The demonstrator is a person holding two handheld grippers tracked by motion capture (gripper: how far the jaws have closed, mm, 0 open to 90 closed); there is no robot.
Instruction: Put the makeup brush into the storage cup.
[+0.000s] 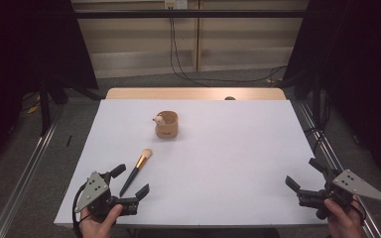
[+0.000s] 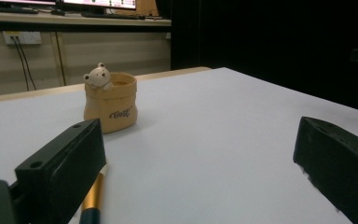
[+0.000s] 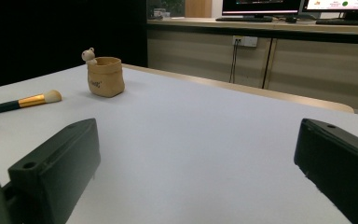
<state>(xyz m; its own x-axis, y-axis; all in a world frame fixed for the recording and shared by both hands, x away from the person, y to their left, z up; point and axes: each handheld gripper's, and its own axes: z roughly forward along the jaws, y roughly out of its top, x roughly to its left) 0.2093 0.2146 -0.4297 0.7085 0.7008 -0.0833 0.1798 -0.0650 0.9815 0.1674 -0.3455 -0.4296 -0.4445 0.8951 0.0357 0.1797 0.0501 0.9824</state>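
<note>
Fingers of both grippers apart, left gripper (image 1: 130, 185) beside brush (image 1: 136, 172); bear-trimmed cup (image 1: 167, 125), contents unseen.

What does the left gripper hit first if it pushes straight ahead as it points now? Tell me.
Probably the makeup brush: its dark handle lies just inside one jaw of the left gripper, whose jaws stand open. Farther along that line stands the tan bear pot, though depth is hard to judge.

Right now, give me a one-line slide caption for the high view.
Open left gripper beside a makeup brush, open right gripper idle, bear-trimmed pot mid-table.
</note>
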